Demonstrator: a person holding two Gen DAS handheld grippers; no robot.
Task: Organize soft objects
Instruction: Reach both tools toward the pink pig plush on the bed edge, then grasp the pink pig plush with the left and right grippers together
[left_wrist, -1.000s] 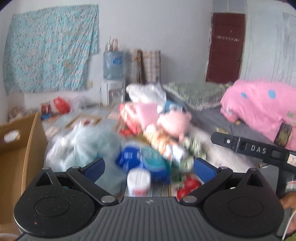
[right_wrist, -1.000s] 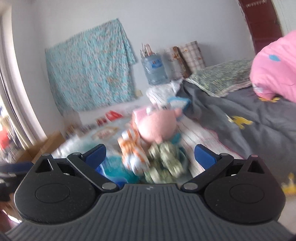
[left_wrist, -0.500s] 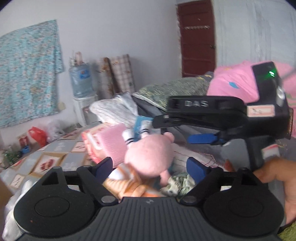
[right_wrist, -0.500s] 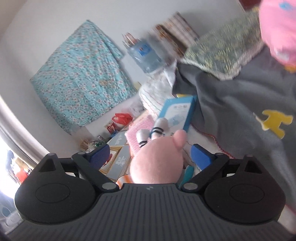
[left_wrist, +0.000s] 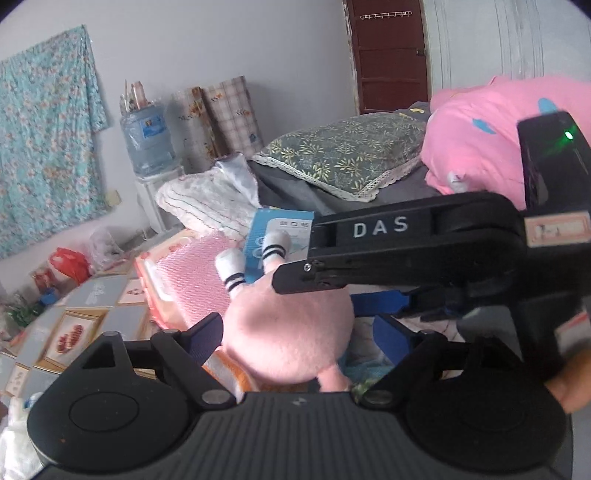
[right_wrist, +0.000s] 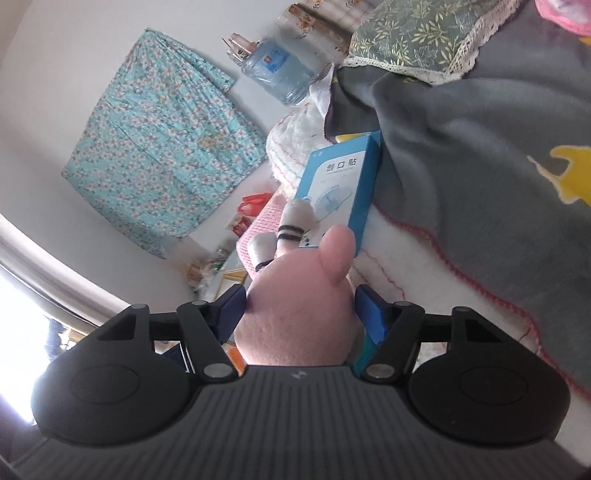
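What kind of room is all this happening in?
Most likely a lived-in bedroom at someone's home. A leaf-patterned pillow and a pink quilt lie on a bed with a grey sheet, and a water-cooler bottle stands by the wall.

light: soft daylight | glare: blown-out window, right view's left edge | edges: fisheye-bent, slightly blurred
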